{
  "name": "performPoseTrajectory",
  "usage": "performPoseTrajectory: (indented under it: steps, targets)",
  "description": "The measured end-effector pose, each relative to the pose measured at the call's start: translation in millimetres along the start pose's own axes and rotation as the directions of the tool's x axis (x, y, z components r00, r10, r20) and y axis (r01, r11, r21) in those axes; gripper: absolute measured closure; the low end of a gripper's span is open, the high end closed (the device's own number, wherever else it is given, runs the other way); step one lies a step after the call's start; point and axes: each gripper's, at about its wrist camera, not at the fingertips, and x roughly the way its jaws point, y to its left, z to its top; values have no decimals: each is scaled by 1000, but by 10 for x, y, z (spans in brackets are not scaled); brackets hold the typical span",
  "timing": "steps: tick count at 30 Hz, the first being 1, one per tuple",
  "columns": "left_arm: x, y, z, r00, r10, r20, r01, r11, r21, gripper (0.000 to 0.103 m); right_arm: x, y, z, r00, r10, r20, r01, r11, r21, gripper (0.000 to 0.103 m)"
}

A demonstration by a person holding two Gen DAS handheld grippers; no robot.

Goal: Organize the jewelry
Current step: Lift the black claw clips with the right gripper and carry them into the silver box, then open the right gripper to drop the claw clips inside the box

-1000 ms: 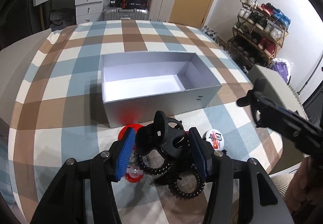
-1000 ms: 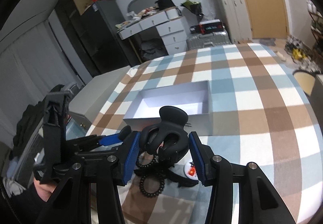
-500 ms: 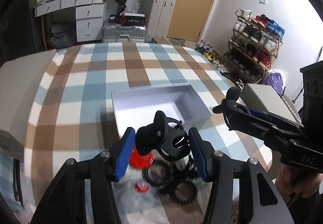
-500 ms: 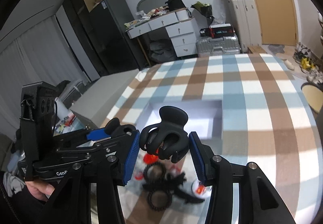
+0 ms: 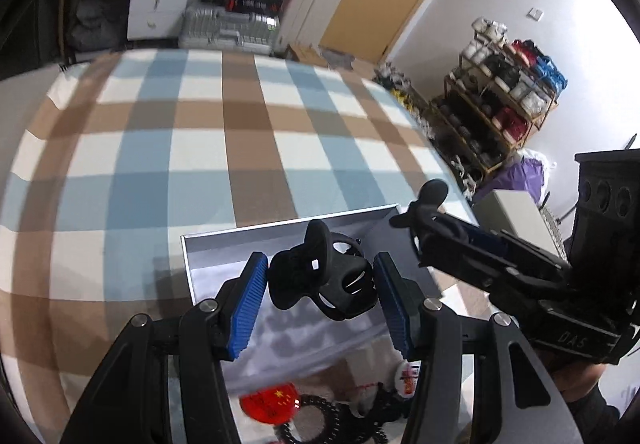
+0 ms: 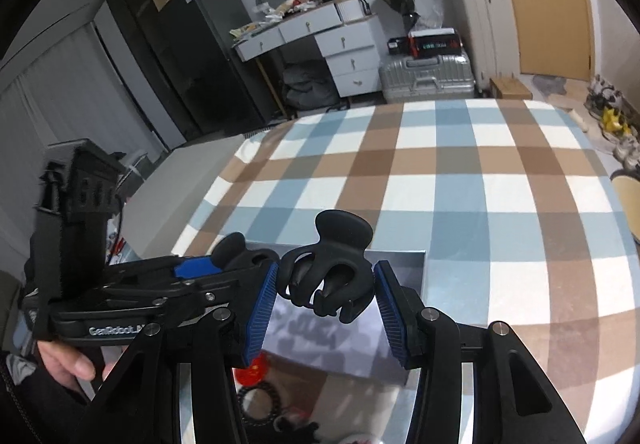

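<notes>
My left gripper (image 5: pixel 320 284) is shut on a black hair claw clip (image 5: pixel 322 278) and holds it above the open silver-grey box (image 5: pixel 216 244). My right gripper (image 6: pixel 325 290) is shut on a second black claw clip (image 6: pixel 330 270), also over the box (image 6: pixel 400 256). Each gripper shows in the other's view: the right one (image 5: pixel 424 212) at the right, the left one (image 6: pixel 236 264) at the left. A red round badge (image 5: pixel 270 402), black spiral hair ties (image 5: pixel 320 424) and a white badge (image 5: pixel 408 380) lie on the cloth in front of the box.
The box stands on a blue, brown and white checked tablecloth (image 5: pixel 200 148). Beyond the table are a white dresser (image 6: pixel 344 44), suitcases (image 6: pixel 424 80), a door and a shoe rack (image 5: pixel 500 100). A grey box (image 6: pixel 176 184) sits beside the table's left side.
Both grippers have risen and moved forward with their clips, from above the pile of jewelry to over the box. The pile now sits low between the fingers.
</notes>
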Motion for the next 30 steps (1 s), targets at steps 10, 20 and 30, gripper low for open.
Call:
performPoseTrajectory:
  steps: [10,20,30]
  targets:
    - [66,54,-68,999,19,-42,-18,999,29,54,264,-3,-112,997,39,-65,-40,999,-16,55]
    - [155,15,-46,997,63,-36,-60,996,71,54,418,-83,-155,995,21,-97,-18,999,28,55]
    - [226,67,57,996,75,-37,-73,996,52,54,494,-22,-147,995,4,-99,-5,1000,-7,55]
